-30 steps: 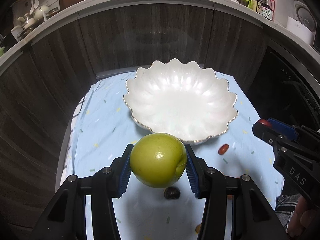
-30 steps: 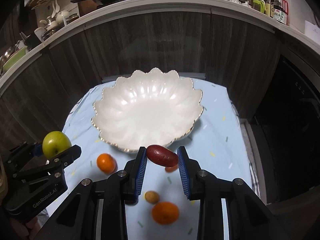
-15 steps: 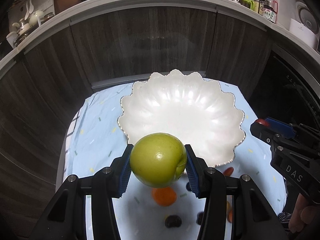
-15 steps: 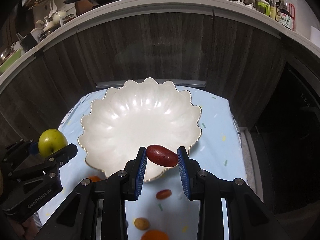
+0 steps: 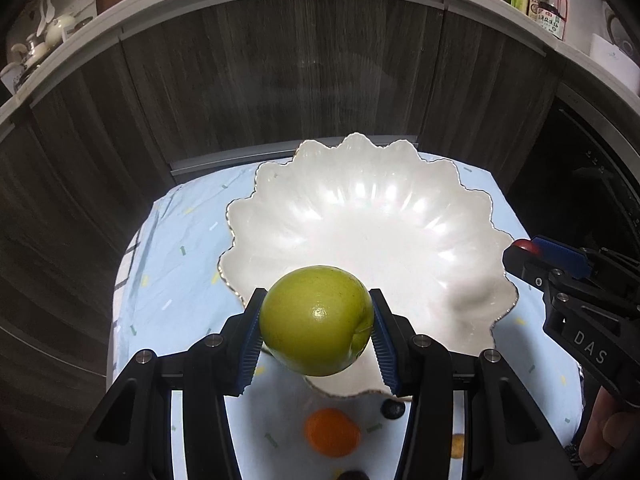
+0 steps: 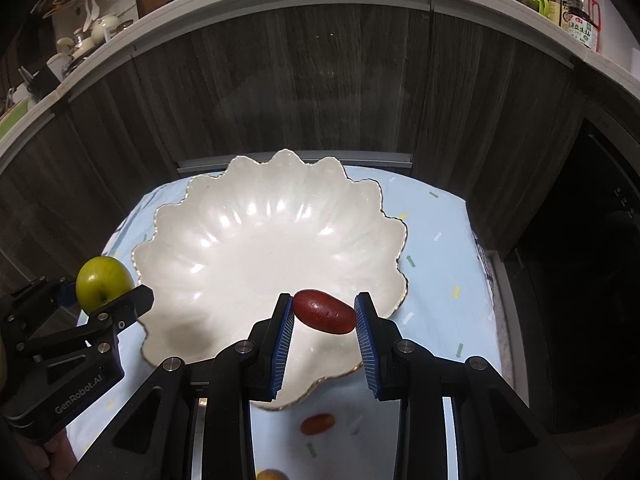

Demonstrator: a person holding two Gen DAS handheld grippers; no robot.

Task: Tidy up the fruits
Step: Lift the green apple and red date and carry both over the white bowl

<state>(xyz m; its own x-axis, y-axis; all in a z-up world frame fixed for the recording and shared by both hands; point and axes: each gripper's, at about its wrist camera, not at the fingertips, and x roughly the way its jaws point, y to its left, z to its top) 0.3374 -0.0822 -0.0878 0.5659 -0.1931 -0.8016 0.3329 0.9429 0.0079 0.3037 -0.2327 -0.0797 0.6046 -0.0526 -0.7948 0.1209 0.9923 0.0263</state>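
Left gripper (image 5: 316, 322) jaws part-open, clamping green apple (image 5: 317, 320); right gripper (image 6: 324, 312) jaws narrow, pinching red date (image 6: 325, 312).

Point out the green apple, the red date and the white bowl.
green apple (image 5: 316, 320), left wrist view, front skin.
red date (image 6: 324, 312), right wrist view, middle.
white bowl (image 6: 264, 240), right wrist view, bare inner wall.

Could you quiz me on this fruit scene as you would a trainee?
1. True or false: the white bowl already holds fruit.
2. Which fruit does the left gripper hold: A orange, B green apple, C banana?
3. What colour is the small oval fruit in the right gripper?

Key: 1 false, the bowl holds nothing; 2 B; 3 dark red.
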